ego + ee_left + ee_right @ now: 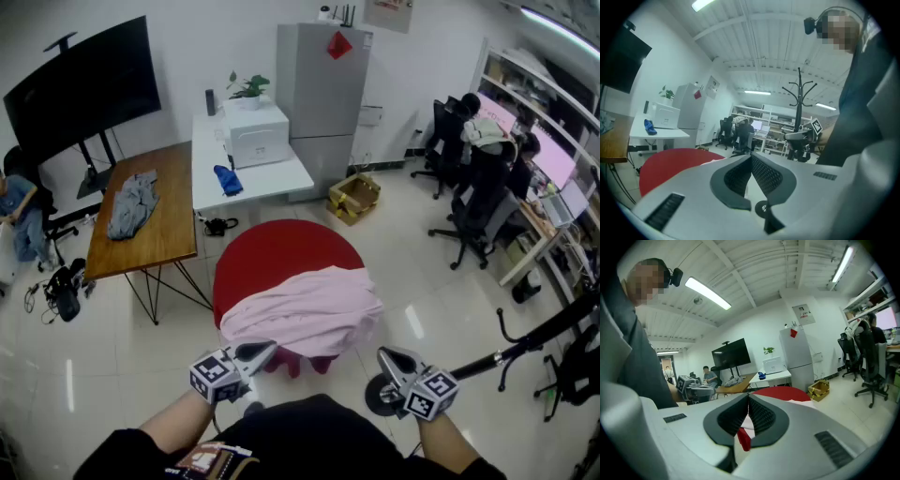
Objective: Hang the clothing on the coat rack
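Note:
A pink garment (309,314) lies heaped on the near side of a round red table (272,258). My left gripper (261,353) hovers at the garment's near left edge, jaws shut and nothing between them. My right gripper (392,360) is to the right of the garment, also shut and empty. The black coat rack (511,347) stands at my right, its round base (380,396) just beside the right gripper. In the left gripper view the coat rack (799,96) rises behind the right gripper (806,137). The right gripper view shows the red table (785,392) beyond the shut jaws.
A wooden table (178,234) with a grey garment (131,204) stands at the left. Behind are a white table (272,178) with a printer (255,136), a grey fridge (323,89) and a cardboard box (354,197). People on office chairs (473,220) sit at the right.

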`<state>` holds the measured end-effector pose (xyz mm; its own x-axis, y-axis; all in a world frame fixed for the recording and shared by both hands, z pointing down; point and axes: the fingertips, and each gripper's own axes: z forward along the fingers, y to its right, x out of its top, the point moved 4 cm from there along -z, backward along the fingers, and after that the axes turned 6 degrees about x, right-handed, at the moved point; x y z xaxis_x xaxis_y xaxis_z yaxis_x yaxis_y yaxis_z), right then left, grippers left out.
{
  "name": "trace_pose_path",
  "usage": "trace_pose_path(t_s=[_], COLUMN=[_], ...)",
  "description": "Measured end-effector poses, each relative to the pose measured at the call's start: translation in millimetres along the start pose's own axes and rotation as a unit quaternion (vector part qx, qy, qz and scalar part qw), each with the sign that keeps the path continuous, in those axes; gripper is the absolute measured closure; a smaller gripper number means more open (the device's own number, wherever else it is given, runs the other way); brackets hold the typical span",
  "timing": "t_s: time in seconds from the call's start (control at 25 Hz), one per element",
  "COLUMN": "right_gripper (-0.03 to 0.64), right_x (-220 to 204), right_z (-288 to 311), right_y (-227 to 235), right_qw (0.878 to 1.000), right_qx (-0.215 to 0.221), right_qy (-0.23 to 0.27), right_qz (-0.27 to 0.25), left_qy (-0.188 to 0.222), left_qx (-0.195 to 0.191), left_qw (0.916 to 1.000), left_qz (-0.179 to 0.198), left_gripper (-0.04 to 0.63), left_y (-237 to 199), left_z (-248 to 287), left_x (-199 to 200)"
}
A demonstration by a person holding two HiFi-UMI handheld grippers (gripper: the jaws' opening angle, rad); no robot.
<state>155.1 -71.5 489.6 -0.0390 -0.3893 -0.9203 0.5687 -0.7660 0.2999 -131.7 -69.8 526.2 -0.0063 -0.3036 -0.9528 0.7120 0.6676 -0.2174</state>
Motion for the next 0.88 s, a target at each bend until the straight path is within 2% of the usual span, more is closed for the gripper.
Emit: trace_pose_path(t_s=[0.2,0.36,0.44,0.56,0.64,0.76,0.88], right_gripper=[0.602,0.529,0.498,0.475,0.453,0.421,0.383], right_x=[-1,-11,-18,-33,-48,-68,-92], right_z=[42,101,133,182,215,264,309], right_y=[8,4,-1,-15,-27,-45,-58], right_qw=[1.000,0.997,0.994,0.986,0.979,0.967,0.954], right_qx=[0.008,0.036,0.051,0.079,0.100,0.124,0.135], right_qy=[-0.021,-0.059,-0.082,-0.120,-0.150,-0.187,-0.222], right_qz=[-0.019,-0.042,-0.057,-0.081,-0.099,-0.123,-0.149], left_qy=[-0.041,-0.084,-0.117,-0.183,-0.221,-0.255,-0.271], left_qx=[0.033,0.078,0.091,0.090,0.083,0.079,0.089], left_qw=[0.9977,0.9915,0.9855,0.9699,0.9590,0.9506,0.9493], left_qz=[0.044,0.060,0.082,0.134,0.157,0.158,0.132], left_gripper=[0.594,0.578,0.512,0.412,0.389,0.376,0.376], left_y=[-45,-97,-121,-150,-169,-201,-236], left_z=[0,-17,-25,-35,-38,-33,-20], left_x=[-18,-46,-61,-87,-104,-122,-131])
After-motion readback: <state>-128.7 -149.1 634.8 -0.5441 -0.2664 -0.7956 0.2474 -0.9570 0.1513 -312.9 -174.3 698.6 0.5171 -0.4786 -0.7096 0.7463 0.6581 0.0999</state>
